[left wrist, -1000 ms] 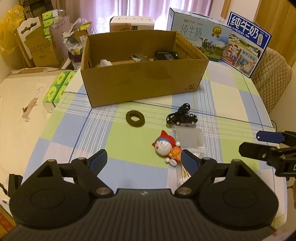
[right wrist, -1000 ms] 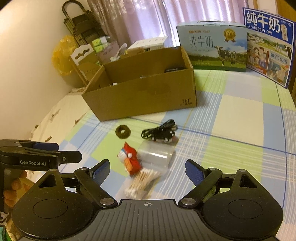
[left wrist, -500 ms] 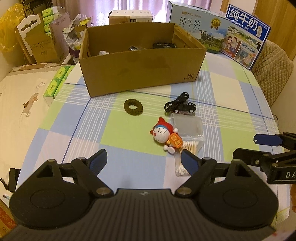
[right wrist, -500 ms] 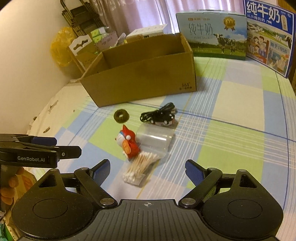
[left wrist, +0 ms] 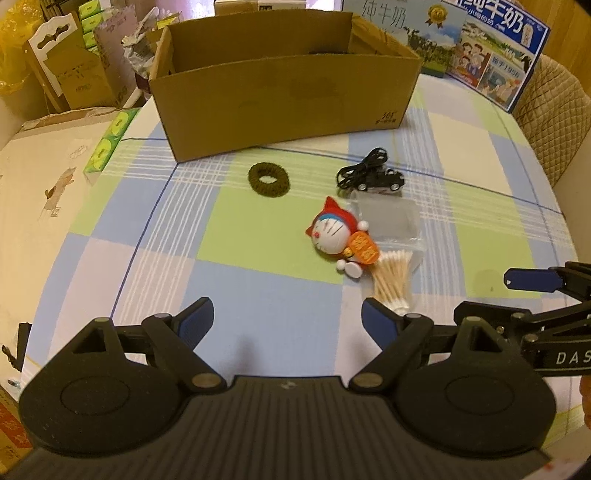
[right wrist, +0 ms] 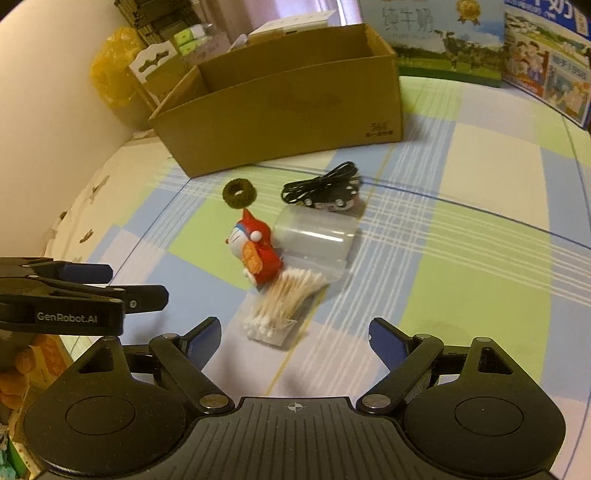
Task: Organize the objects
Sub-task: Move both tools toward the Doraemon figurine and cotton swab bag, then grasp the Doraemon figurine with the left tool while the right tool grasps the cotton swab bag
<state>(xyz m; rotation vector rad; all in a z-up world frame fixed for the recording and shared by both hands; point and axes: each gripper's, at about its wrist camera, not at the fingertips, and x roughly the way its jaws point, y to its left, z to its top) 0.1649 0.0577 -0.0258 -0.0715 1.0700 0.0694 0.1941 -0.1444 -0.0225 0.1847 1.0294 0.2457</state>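
An open cardboard box stands at the back of the checked tablecloth. In front of it lie a dark green hair tie, a small toy car with a black cable, a Doraemon figure and a clear bag of cotton swabs. My left gripper is open and empty, short of the figure. My right gripper is open and empty, just short of the swabs.
Two milk cartons stand behind the box on the right. Tissue packs and cardboard clutter sit off the table's left edge. A padded chair is at the right. The other gripper shows in each view.
Both grippers have moved forward and lower toward the objects on the cloth, which now look larger and nearer. Both stay open. No object has moved.
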